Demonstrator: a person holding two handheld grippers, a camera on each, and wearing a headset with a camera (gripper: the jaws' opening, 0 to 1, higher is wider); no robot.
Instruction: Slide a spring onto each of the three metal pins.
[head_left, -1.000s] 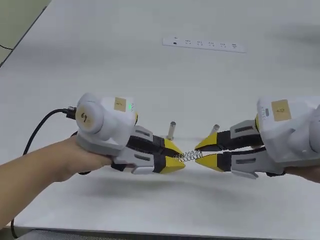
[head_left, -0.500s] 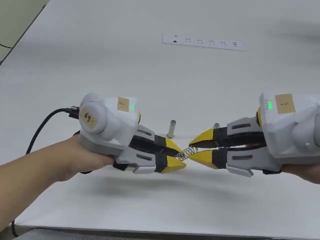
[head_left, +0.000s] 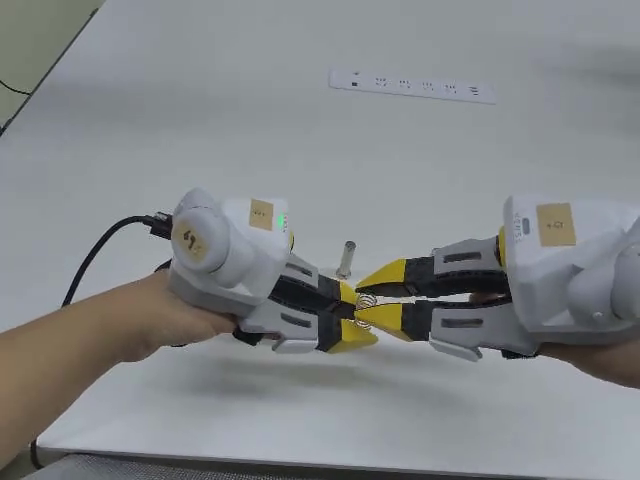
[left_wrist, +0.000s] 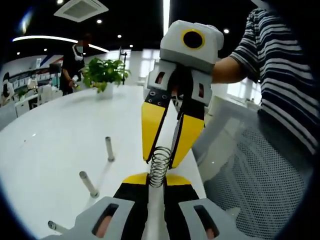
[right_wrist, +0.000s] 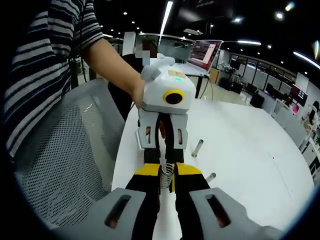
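Observation:
A small metal spring (head_left: 366, 299) is squeezed short between the two yellow-tipped grippers, just above the white table (head_left: 200, 120). My left gripper (head_left: 361, 322) comes in from the left and is shut on one end of the spring (left_wrist: 159, 166). My right gripper (head_left: 364, 296) comes in from the right, shut on the other end of the spring (right_wrist: 167, 176). The tips of the two grippers almost touch. One metal pin (head_left: 347, 258) stands upright just behind the jaws. Three pins (left_wrist: 109, 148) stand in a row in the left gripper view, and two pins (right_wrist: 198, 148) in the right gripper view.
A white power strip (head_left: 411, 87) lies at the back of the table. A black cable (head_left: 100, 250) runs from the left gripper off to the left. The table's front edge (head_left: 300, 462) is close below the grippers. A mesh chair (right_wrist: 65, 165) and the person's striped sleeve sit beyond that edge.
The right gripper has moved left toward the left gripper until the tips nearly meet. The spring, stretched between them before, is now squeezed short.

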